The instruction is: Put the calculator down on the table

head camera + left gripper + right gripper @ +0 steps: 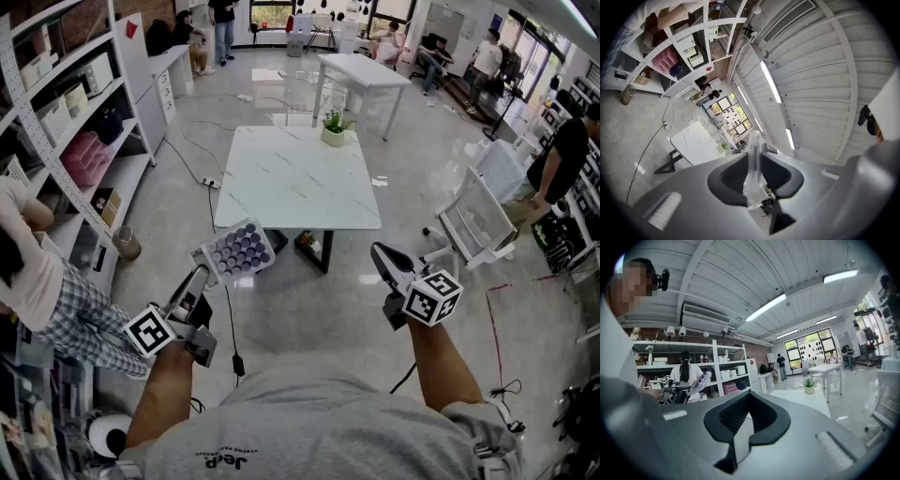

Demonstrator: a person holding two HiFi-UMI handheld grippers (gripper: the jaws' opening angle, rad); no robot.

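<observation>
Left gripper (206, 269), low at view's left: jaws clamped on the calculator (236, 250), gripping it at one short end. The left gripper view shows the body edge-on, pinched between the pads (780, 176). Calculator is white with rows of round dark keys, key face tilted up toward the head camera.

Right gripper (379, 251), level with the left and well apart from it: jaws brought together, tips meeting, nothing between them.

Calculator hangs in the air over the floor, just short of the table's (300, 192) near left corner, not touching the top. Table has a white, faintly veined top and dark legs.

Potted plant (333, 128) stands at the table's far edge, right of centre.

Beyond it, a second white table (361, 67).
</observation>
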